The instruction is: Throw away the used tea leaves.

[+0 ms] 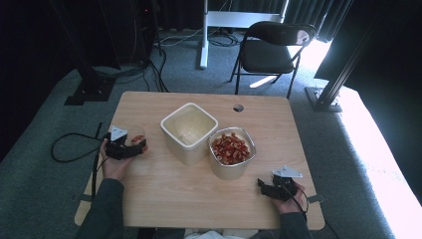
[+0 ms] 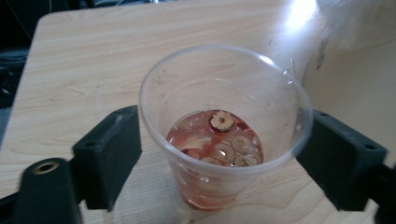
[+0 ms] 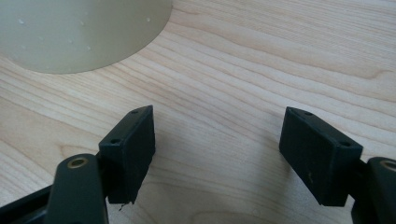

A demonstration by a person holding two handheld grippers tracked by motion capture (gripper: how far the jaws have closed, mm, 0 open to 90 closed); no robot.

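With my left fingers (image 2: 219, 154) clamped around the clear plastic cup (image 2: 224, 126), right fingers (image 3: 219, 154) half-open and empty, I lower gently, keeping it upright.

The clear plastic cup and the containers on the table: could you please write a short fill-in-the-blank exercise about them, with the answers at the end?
1. The left gripper has its jaws on both sides of a clear plastic ____ with red slices at its bottom.
2. The right gripper has ____ between its jaws.
3. The metal bowl holds ____ slices.
4. The cream tub stands to the ____ of the metal bowl in the high view.

Missing words: cup; nothing; red; left
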